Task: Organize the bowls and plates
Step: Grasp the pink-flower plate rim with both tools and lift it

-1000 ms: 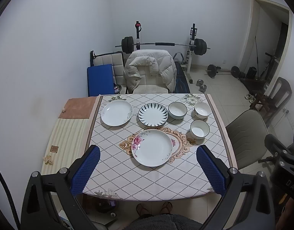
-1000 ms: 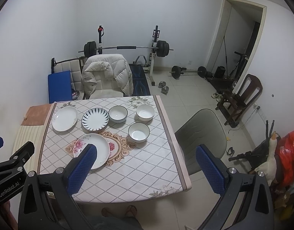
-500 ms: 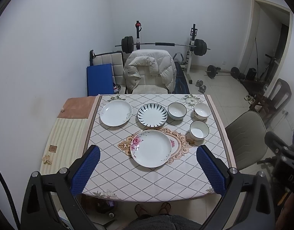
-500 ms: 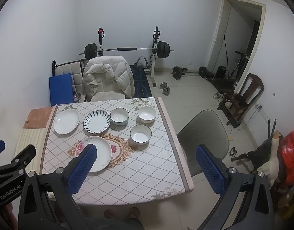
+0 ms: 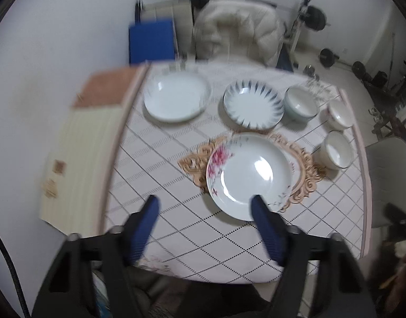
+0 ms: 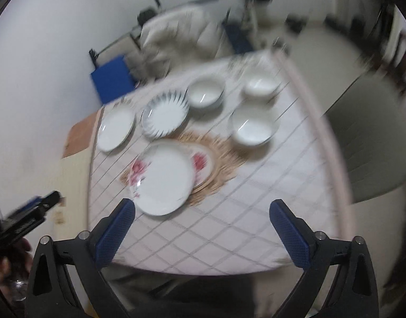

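Approach step: left claw [image 5: 204, 205] closing, right claw [image 6: 201, 209] closing, both empty, near floral plate [image 5: 249, 176]; next, grasping its rim.

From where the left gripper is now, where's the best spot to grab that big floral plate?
Probably the near rim of the floral plate, approached from the table's front edge. It lies flat, so only its raised rim offers a pinch. The left gripper, jaws closing with nothing between them, already points there.

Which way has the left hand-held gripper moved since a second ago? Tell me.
Yes. The left hand-held gripper has dropped toward the table; its closing fingers now frame the floral plate's near rim.
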A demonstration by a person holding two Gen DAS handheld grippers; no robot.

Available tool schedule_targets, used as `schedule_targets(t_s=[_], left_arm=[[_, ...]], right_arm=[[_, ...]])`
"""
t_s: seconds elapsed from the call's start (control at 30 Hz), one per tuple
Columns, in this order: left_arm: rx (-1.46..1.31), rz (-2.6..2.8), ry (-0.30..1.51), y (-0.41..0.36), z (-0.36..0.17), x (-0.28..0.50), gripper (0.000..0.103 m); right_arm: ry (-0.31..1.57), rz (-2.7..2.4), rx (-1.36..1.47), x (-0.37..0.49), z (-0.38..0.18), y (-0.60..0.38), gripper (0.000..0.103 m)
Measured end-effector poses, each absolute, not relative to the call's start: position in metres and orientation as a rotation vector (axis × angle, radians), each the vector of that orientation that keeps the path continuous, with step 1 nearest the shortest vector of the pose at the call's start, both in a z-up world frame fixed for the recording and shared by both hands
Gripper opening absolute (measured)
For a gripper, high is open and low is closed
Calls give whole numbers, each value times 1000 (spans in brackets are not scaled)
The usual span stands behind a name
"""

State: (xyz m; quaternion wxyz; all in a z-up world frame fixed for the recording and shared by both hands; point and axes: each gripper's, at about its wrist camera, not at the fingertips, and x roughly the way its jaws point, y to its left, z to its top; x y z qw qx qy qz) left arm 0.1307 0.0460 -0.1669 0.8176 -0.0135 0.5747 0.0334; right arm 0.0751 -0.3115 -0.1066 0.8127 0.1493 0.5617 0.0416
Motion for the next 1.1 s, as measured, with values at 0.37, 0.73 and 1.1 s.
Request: schedule_targets(t_s=[0.37, 0.73, 1.1], left_arm=[[-105, -132, 1522, 68, -344, 245, 58], [-63, -283, 1617, 55, -394, 267, 26], [-11, -263, 1586, 65, -378, 250, 18]], right_arm=[[1451, 154, 352, 209, -307, -251, 71], [1612, 108, 362, 234, -373, -215, 31], [1655, 103, 368, 221, -374, -207, 21]])
